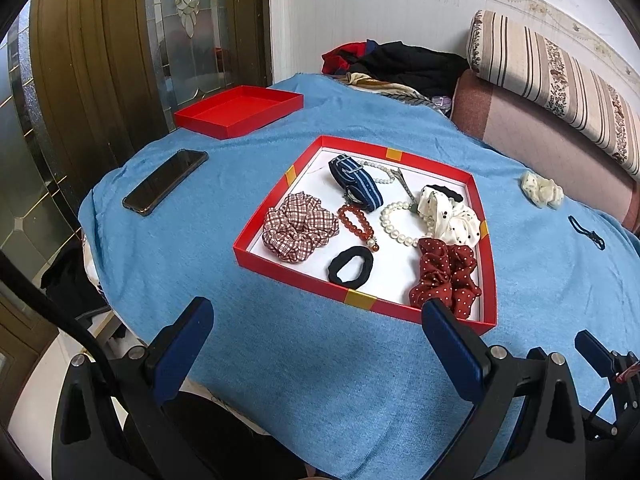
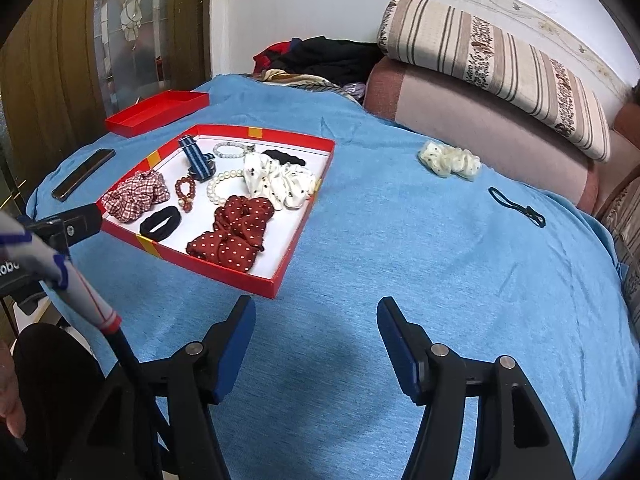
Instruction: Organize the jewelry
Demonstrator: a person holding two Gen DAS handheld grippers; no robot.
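Note:
A red box (image 1: 256,264) (image 2: 288,252) with a white floor lies on the blue cloth (image 1: 320,380). It holds a plaid scrunchie (image 1: 298,226), a dark red dotted scrunchie (image 1: 444,272) (image 2: 236,236), a white dotted scrunchie (image 1: 452,212), a black hair tie (image 1: 351,265), a pearl bracelet (image 1: 396,220), an amber bead bracelet (image 1: 356,222) and a blue striped strap (image 1: 356,182). Outside the box lie a cream dotted scrunchie (image 2: 450,159) (image 1: 542,190) and a thin black cord (image 2: 516,206) (image 1: 586,232). My left gripper (image 1: 316,344) hovers open near the box's near edge. My right gripper (image 2: 314,334) stands open over bare cloth.
The red box lid (image 1: 240,110) lies at the far left of the cloth. A black phone (image 1: 166,182) rests left of the box. A striped cushion (image 2: 496,68) on a pink sofa borders the right side. Dark clothes (image 1: 400,64) are piled behind.

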